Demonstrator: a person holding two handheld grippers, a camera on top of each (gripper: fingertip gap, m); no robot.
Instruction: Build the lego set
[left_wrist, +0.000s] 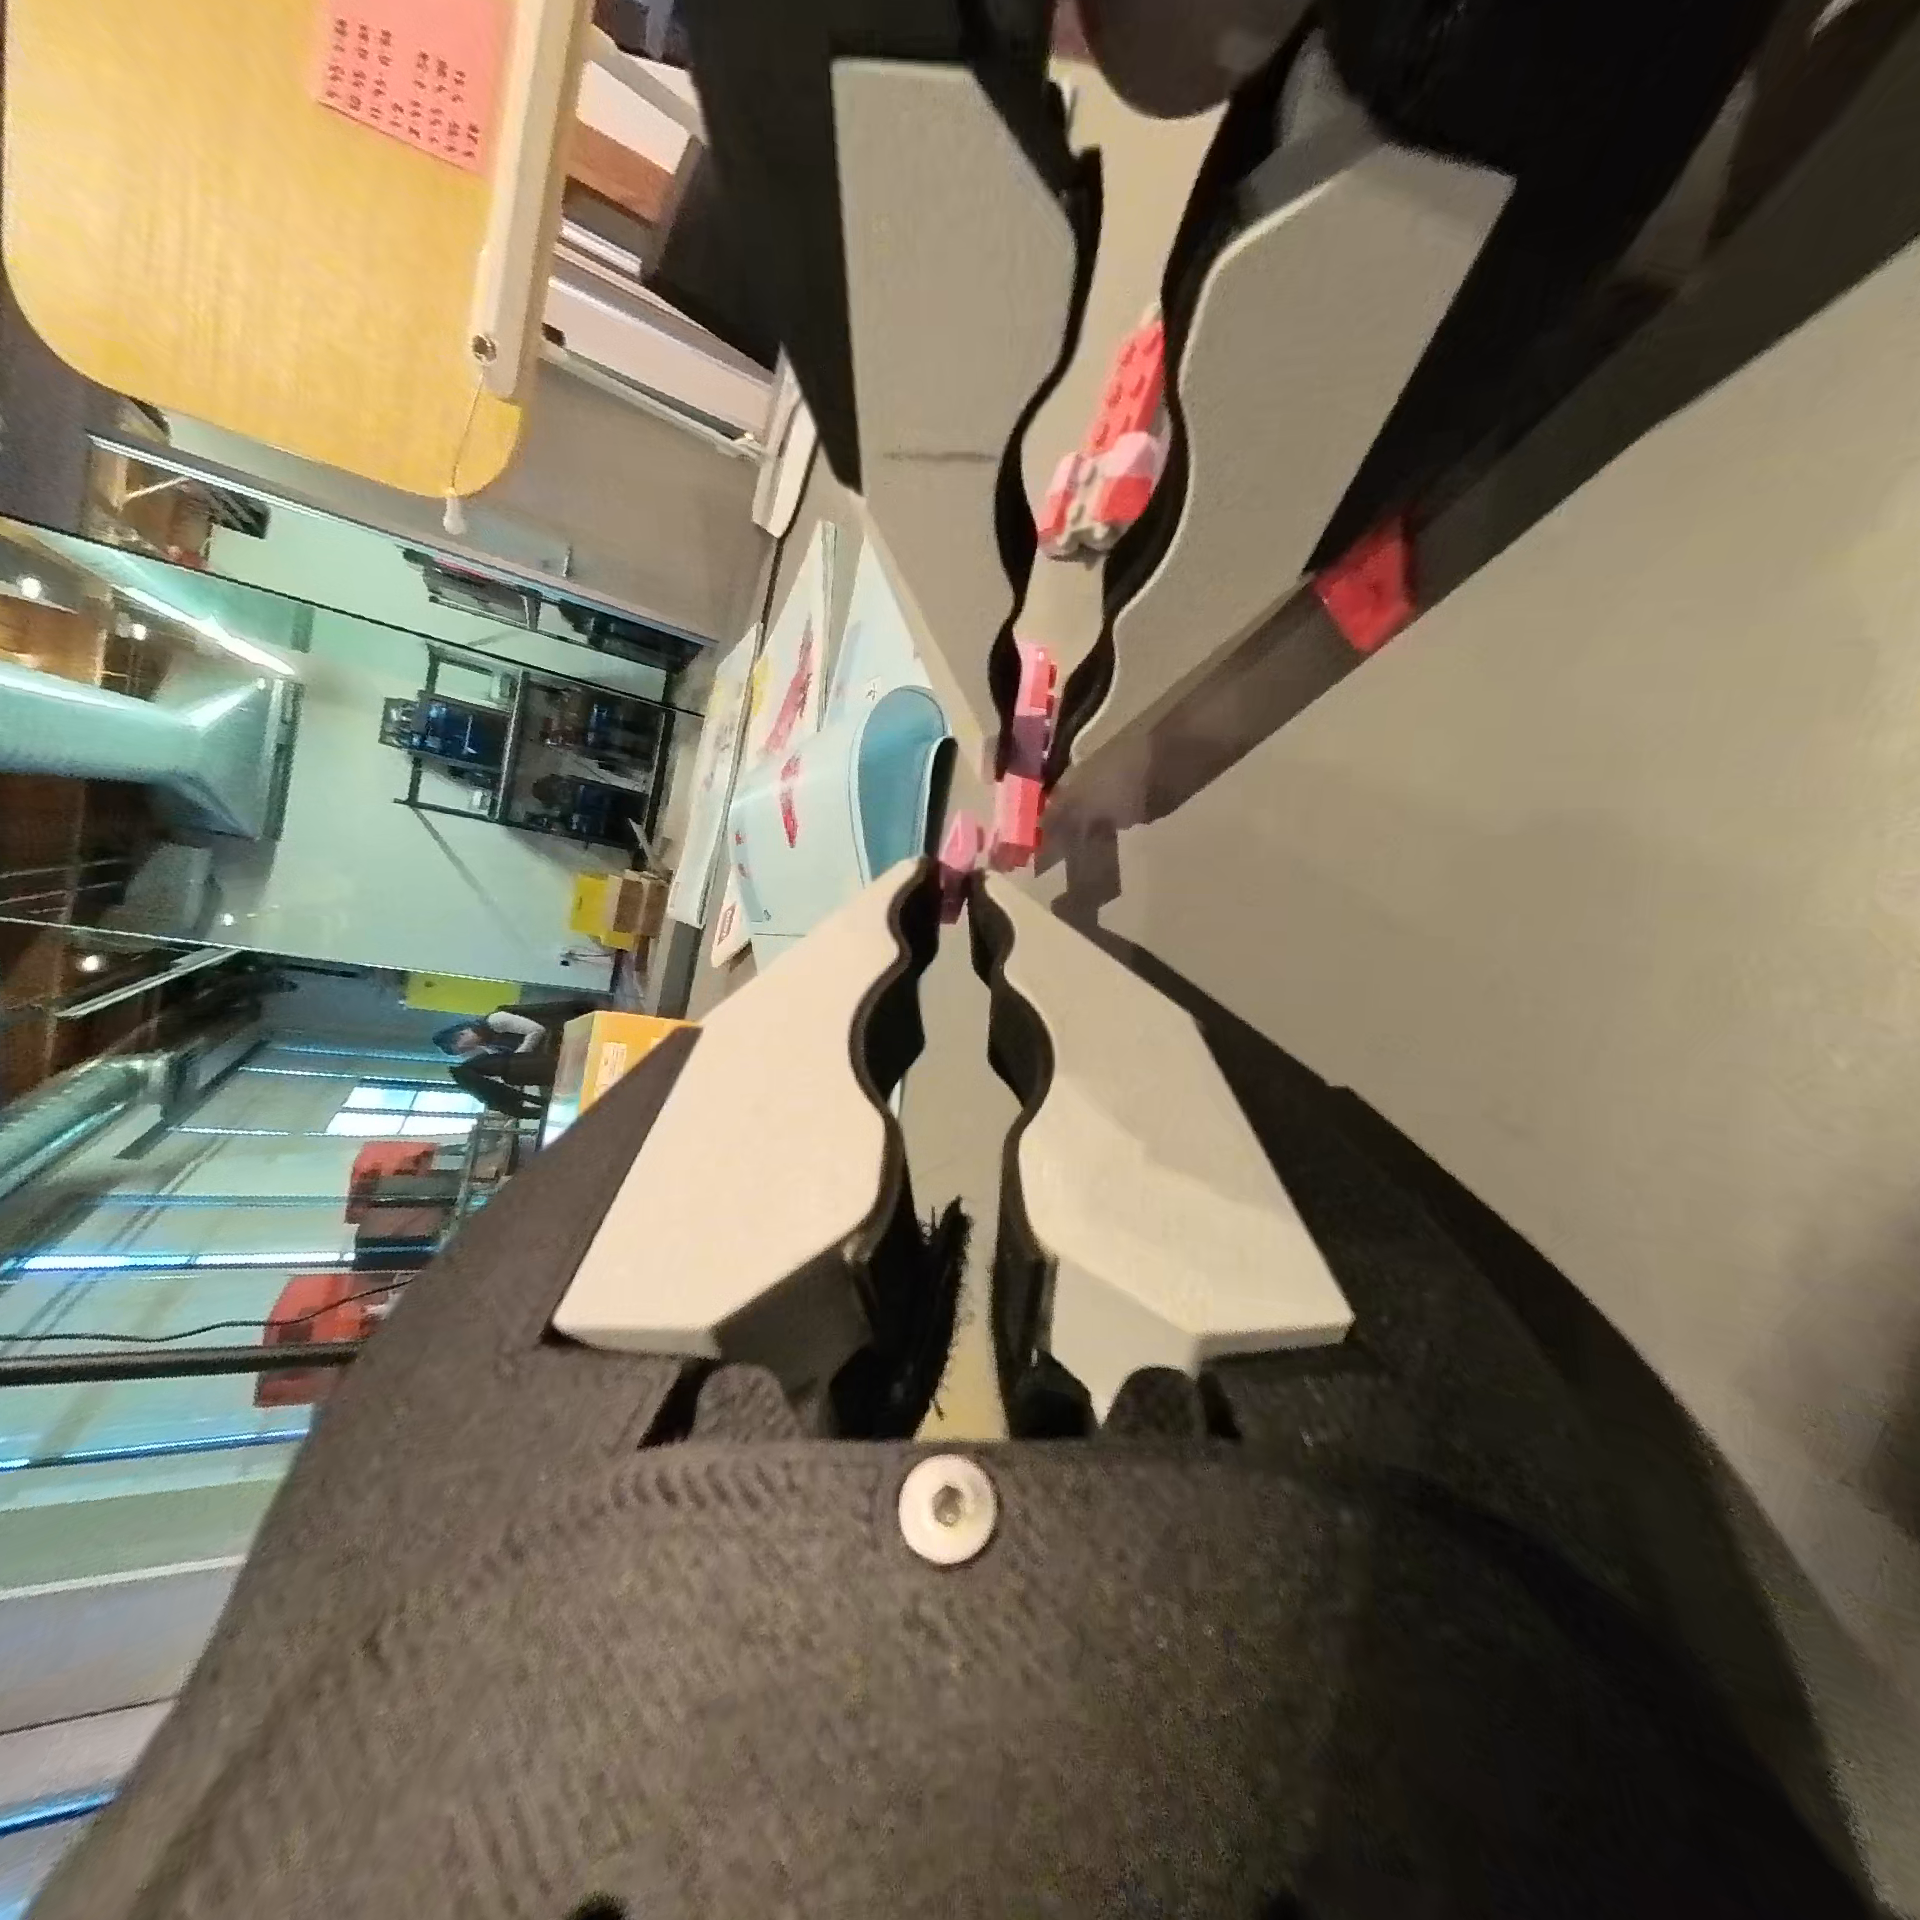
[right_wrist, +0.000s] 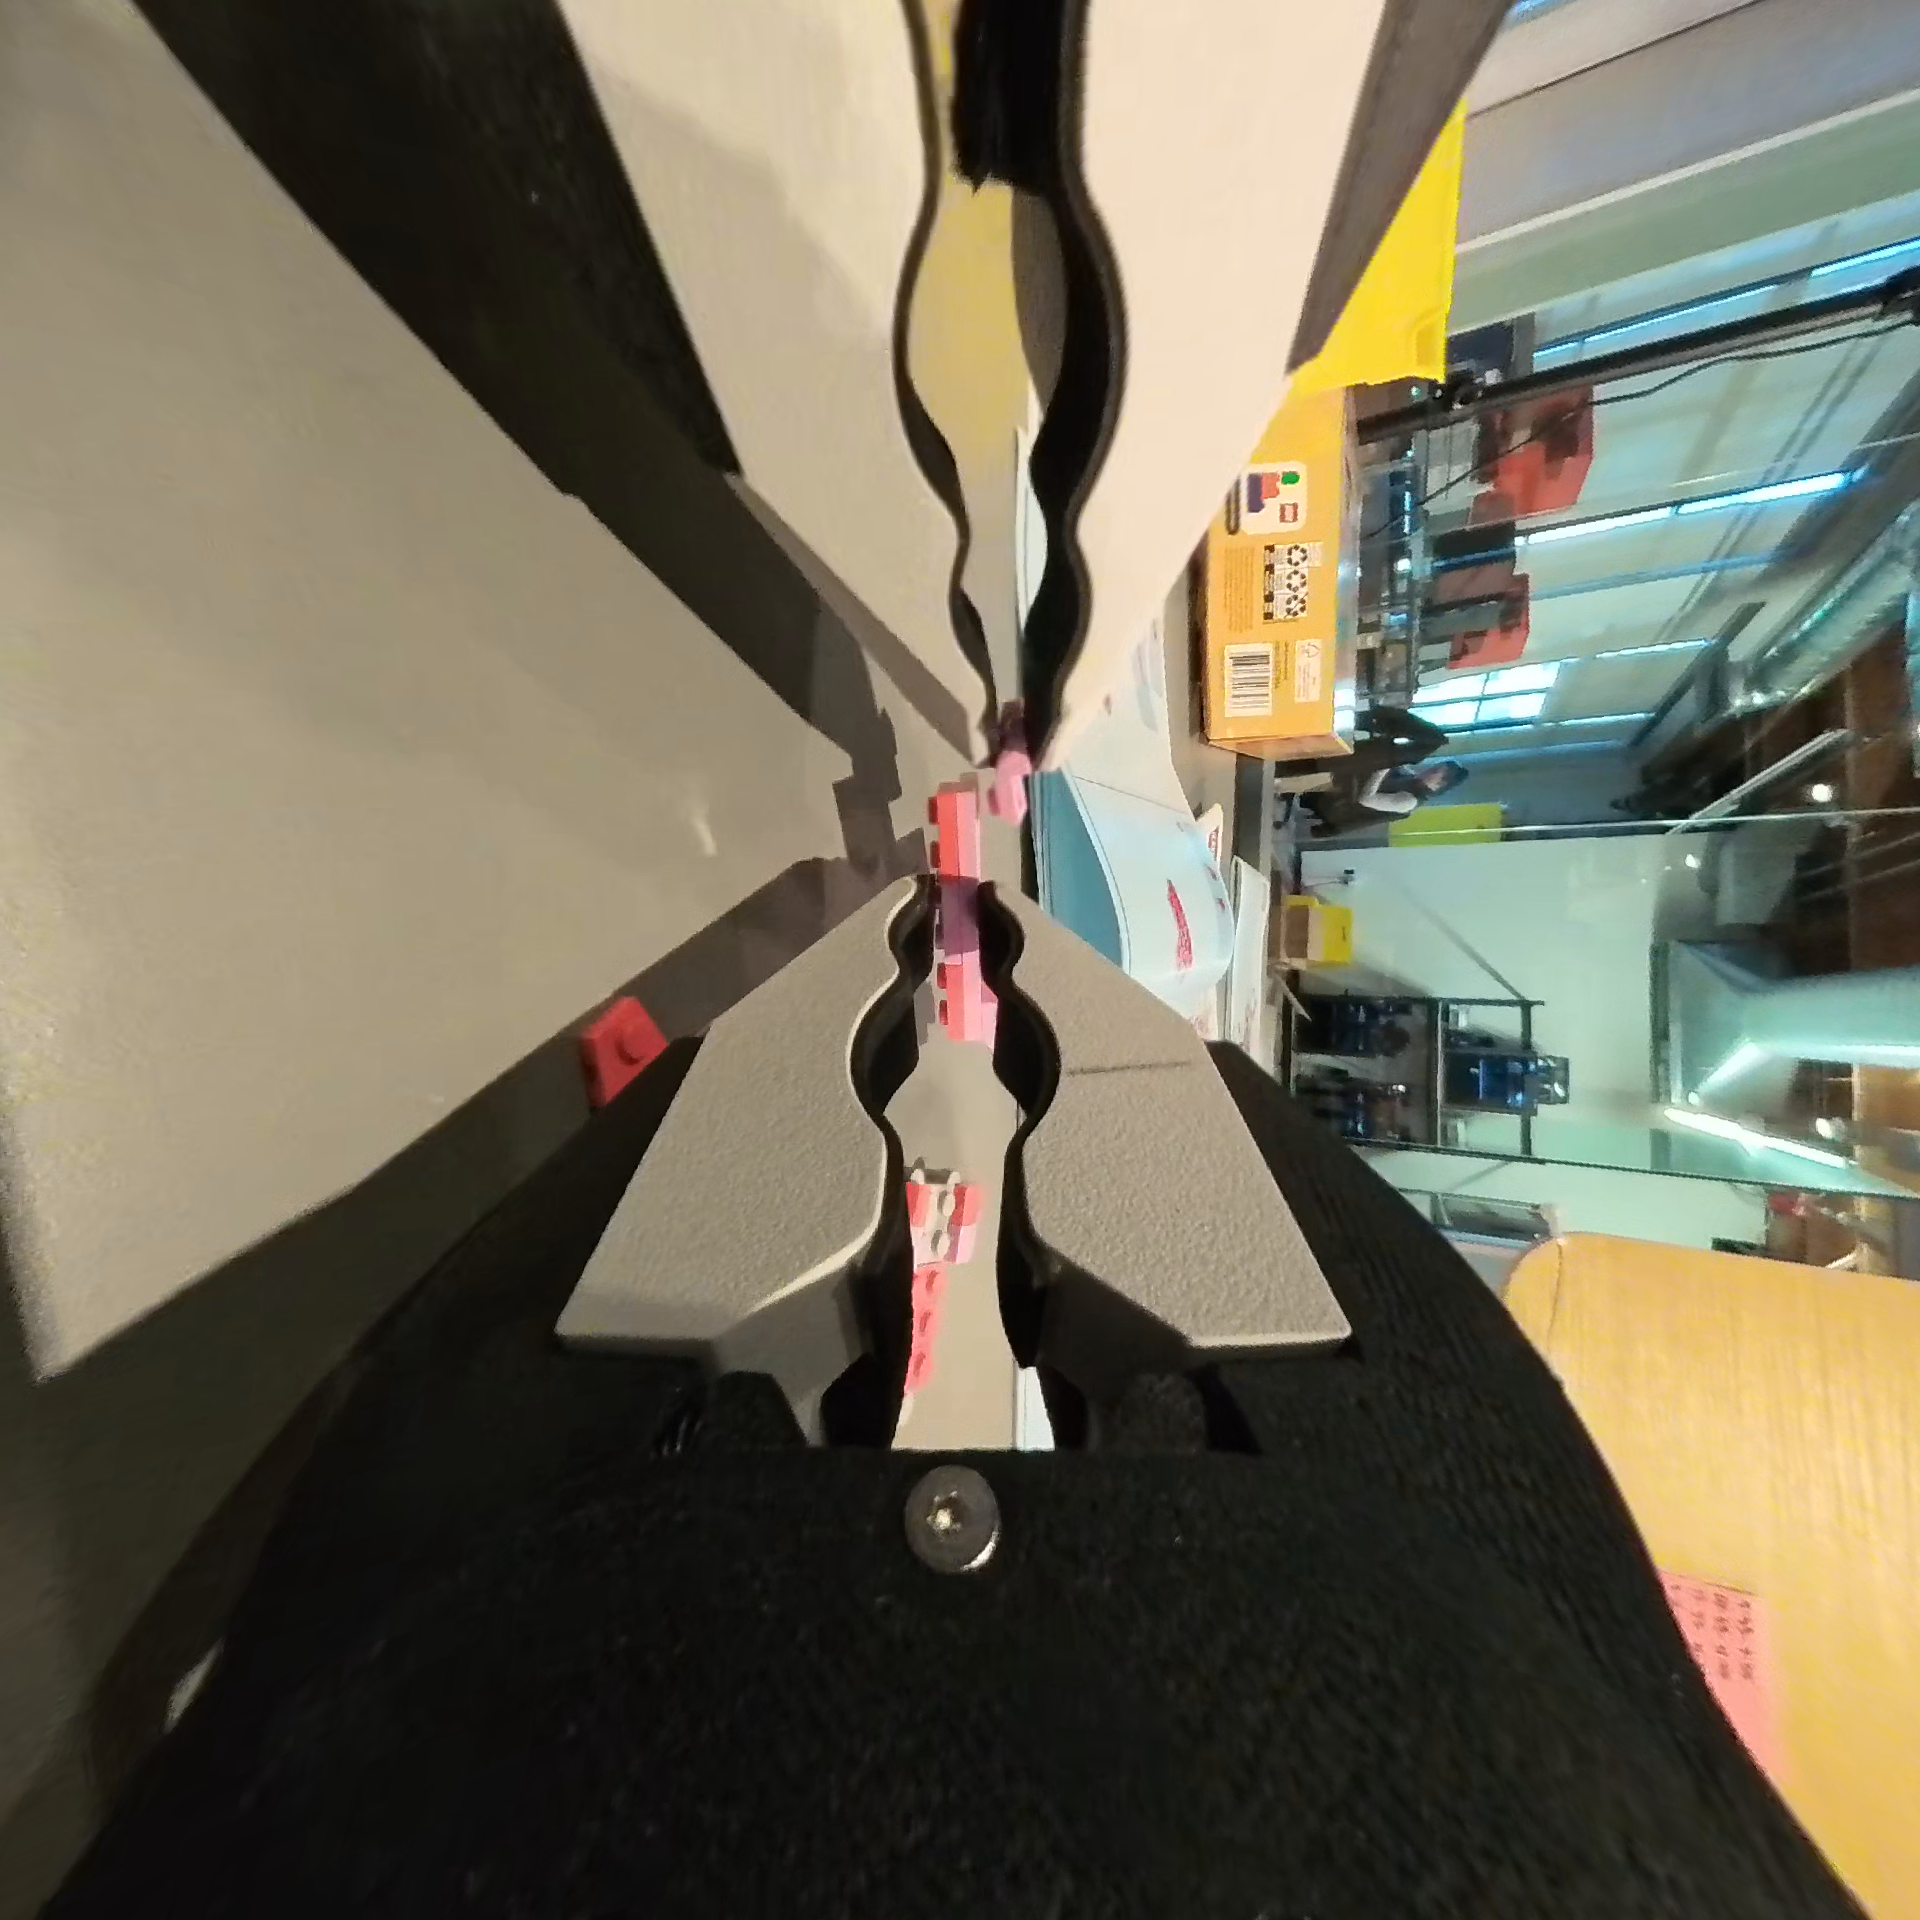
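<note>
Pale grey table (left_wrist: 1558, 935) below both tools, seen turned on its side in the two wrist views, with a glass-walled room blurred far behind. Two grippers in all, facing each other tip to tip just above the surface. Left gripper (left_wrist: 948, 896) with its two grey fingers pressed close on one small purple-pink piece (left_wrist: 961, 840), held only at the very tips. Right gripper (right_wrist: 951, 896) likewise closed, pinching one pink assembly (right_wrist: 961, 956) made of several pink and lilac bricks; exact number of bricks hard to count because of the fingers around them. Small piece and assembly very near, perhaps touching at one corner, but impossible to say for sure from either view. Both carried things in the air between the tips, close over the table, not resting on it as far as visible. One red brick (right_wrist: 620, 1044) lying alone on the table, apart from the tools, at the edge of a dark shadow. One loose cluster of pink and white pieces (right_wrist: 940, 1226) also on the table, visible through the gap between the right gripper's fingers. Beyond the tips, one instruction booklet (right_wrist: 1143, 883) spread flat with blue and white pages, and one yellow box (right_wrist: 1273, 623) standing just behind it.
</note>
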